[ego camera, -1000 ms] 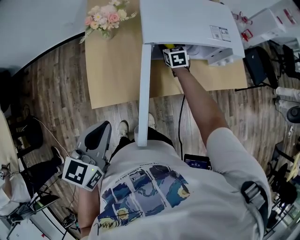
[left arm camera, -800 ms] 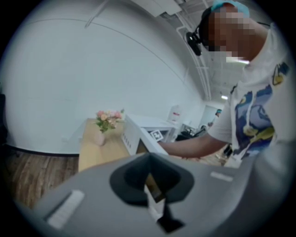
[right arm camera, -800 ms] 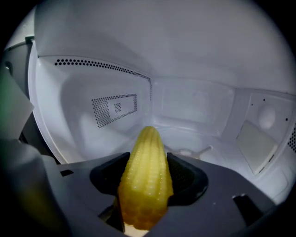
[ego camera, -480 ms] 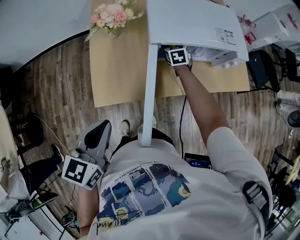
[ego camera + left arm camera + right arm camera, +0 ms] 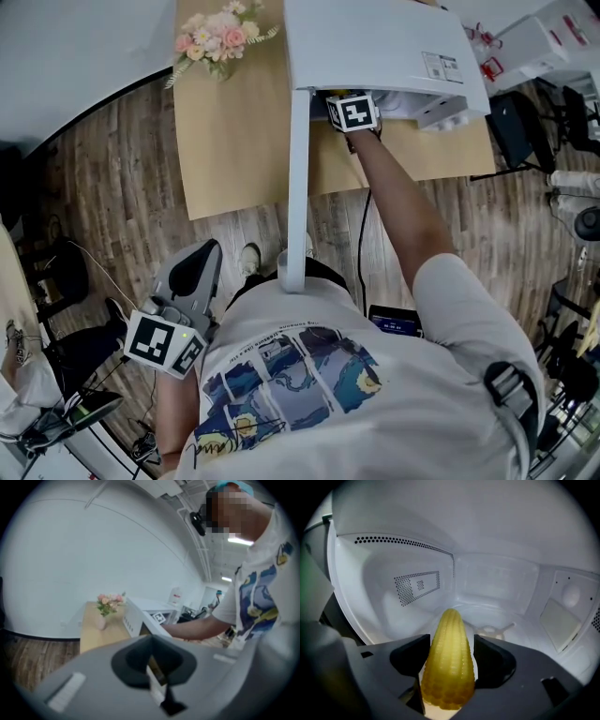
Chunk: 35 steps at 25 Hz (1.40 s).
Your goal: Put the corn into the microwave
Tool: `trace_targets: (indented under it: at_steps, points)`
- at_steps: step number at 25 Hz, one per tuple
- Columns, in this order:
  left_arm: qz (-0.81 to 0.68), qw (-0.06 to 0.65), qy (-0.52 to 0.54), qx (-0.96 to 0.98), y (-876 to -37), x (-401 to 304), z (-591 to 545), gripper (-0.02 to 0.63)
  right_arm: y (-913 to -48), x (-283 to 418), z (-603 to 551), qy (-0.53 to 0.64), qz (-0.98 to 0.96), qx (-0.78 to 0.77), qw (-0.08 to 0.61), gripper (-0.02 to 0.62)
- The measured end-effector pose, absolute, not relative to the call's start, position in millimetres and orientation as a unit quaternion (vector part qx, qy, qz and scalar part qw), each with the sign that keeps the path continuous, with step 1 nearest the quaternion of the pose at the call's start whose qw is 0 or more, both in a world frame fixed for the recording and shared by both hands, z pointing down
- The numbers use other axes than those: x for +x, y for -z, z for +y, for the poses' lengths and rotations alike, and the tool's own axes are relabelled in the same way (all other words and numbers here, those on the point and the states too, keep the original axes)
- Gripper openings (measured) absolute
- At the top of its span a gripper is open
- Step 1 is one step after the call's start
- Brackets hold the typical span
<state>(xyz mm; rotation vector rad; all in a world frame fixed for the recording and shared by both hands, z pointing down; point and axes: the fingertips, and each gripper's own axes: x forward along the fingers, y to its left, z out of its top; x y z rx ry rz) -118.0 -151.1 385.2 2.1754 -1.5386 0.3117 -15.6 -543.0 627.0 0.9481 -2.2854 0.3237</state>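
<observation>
A yellow corn cob [image 5: 449, 667] stands tip-forward between the jaws of my right gripper [image 5: 449, 674], which is shut on it. The cob is inside the white microwave cavity [image 5: 497, 588], above the turntable hub [image 5: 493, 631]. From the head view, only this gripper's marker cube [image 5: 353, 112] shows, at the mouth of the microwave [image 5: 375, 42]; its jaws and the corn are hidden under the top. The microwave door [image 5: 297, 187] stands open, edge-on. My left gripper [image 5: 192, 272] hangs low at the person's left side, jaws together and holding nothing.
The microwave sits on a tan wooden table [image 5: 234, 141] with a vase of pink flowers [image 5: 217, 33] at its back left. The open door reaches out over the wood floor [image 5: 112, 187]. Chairs and boxes [image 5: 553, 47] stand off to the right.
Only the head view shifts slightly. Both grippers hold their places, with the corn still gripped inside the microwave.
</observation>
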Motion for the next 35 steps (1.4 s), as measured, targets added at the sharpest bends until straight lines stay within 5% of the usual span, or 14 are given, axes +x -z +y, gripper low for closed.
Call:
trace_targets:
  at_steps: [28, 35]
  points:
    - [-0.414, 0.203, -0.088, 0.883, -390.7, -123.5, -140.4, 0.008, -561.1, 73.3, -366.3, -0.159, -0.846, 0.422, 0.285, 0.261]
    - [-0.383, 0.2, -0.083, 0.898, -395.7, -138.8, -123.2, 0.008, -529.9, 79.5, -291.5, -0.167, -0.835, 0.461, 0.251, 0.141]
